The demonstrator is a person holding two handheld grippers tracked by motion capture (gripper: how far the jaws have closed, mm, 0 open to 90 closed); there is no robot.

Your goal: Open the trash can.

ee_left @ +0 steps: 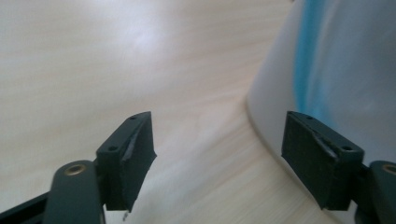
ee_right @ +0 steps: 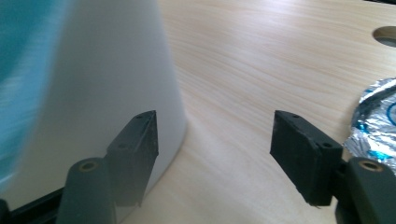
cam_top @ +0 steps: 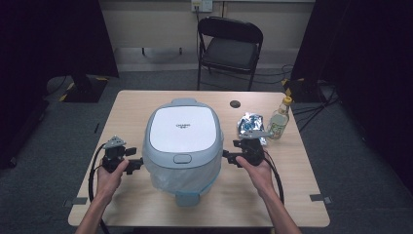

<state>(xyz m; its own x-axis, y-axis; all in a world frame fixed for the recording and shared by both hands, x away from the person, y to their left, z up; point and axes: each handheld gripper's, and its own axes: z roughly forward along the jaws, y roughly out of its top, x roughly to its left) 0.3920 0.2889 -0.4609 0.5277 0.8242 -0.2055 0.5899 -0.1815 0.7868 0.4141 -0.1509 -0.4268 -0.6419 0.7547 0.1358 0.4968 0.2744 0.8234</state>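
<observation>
A pale wooden surface (cam_top: 146, 209) sits in a dim room, with a black folding chair (cam_top: 229, 46) behind it and dark curtains on both sides. In the middle of the surface stands a big white and grey bin (cam_top: 182, 146) with its lid closed and a clear bag showing along its near side.

On the left, the left gripper (cam_top: 135, 165) is held level just beside the bin's left flank, pointing in at it. Its jaws are wide apart; in the left gripper view there is bare wood between them, and the bin's white wall (ee_left: 280, 93) curves up just behind the jaw on the bin's side, very close, though I cannot tell whether that jaw brushes it. Nothing is gripped.

Over on the right, the right gripper (cam_top: 230, 158) mirrors it, pointing in at the bin's right flank. Its jaws too stand wide apart and grip nothing; in the right gripper view one jaw sits right in front of the bin's wall (ee_right: 116, 84), the other over open wood.

Past the right hand (cam_top: 258, 170) lies a crumpled foil packet (cam_top: 249, 124), near that gripper, and its silver edge (ee_right: 373, 116) shows beyond the outer jaw. Just beside the packet stands a small clear bottle (cam_top: 279, 119) with a yellow cap. A round cable hole (cam_top: 235, 104) sits in the surface behind the bin.
</observation>
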